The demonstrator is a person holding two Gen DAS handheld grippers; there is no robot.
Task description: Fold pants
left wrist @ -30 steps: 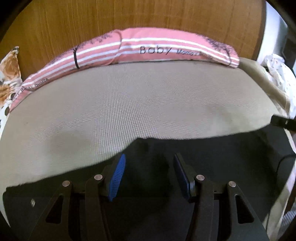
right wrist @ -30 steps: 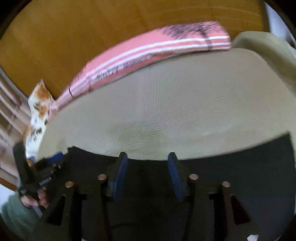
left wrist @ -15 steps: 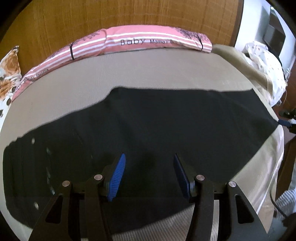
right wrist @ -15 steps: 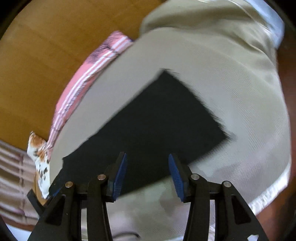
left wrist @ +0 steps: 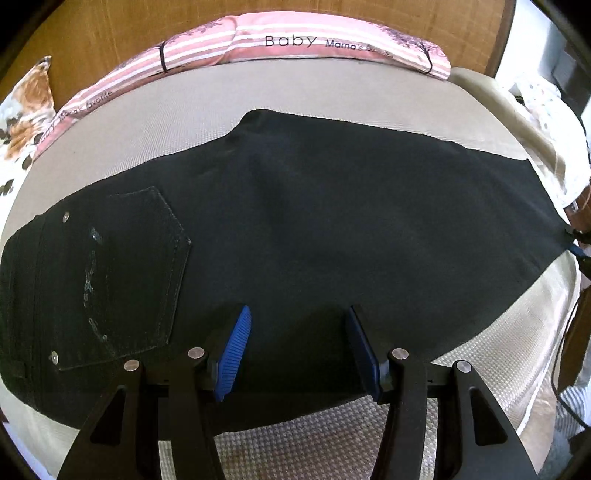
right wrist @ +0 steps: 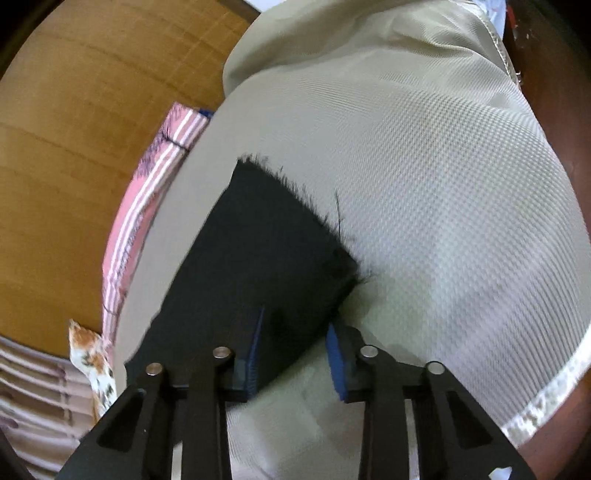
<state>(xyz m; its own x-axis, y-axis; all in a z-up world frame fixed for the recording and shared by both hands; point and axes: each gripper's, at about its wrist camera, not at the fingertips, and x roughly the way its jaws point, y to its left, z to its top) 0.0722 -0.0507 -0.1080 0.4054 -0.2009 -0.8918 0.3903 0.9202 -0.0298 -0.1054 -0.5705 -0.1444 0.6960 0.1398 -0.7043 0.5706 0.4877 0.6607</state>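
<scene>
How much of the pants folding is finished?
Done: the black pants lie flat on the bed, legs apparently stacked together. In hand: nothing; the left tongs and right tongs are open over them. Left: folding the hem toward the waist.

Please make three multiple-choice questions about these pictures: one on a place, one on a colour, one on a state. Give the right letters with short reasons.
1. Where does the pink striped pillow lie?
A. on the black denim pants
B. along the far edge of the bed, by the wooden headboard
C. under the left gripper

2. What colour are the left gripper pads?
A. blue
B. red
C. white

3. How do the black denim pants lie?
A. rolled into a ball
B. hanging from a hook
C. spread flat on the beige textured bedcover

Answers: B, it lies against the headboard; A, both pads are blue; C, they lie flat with the back pocket up.
</scene>
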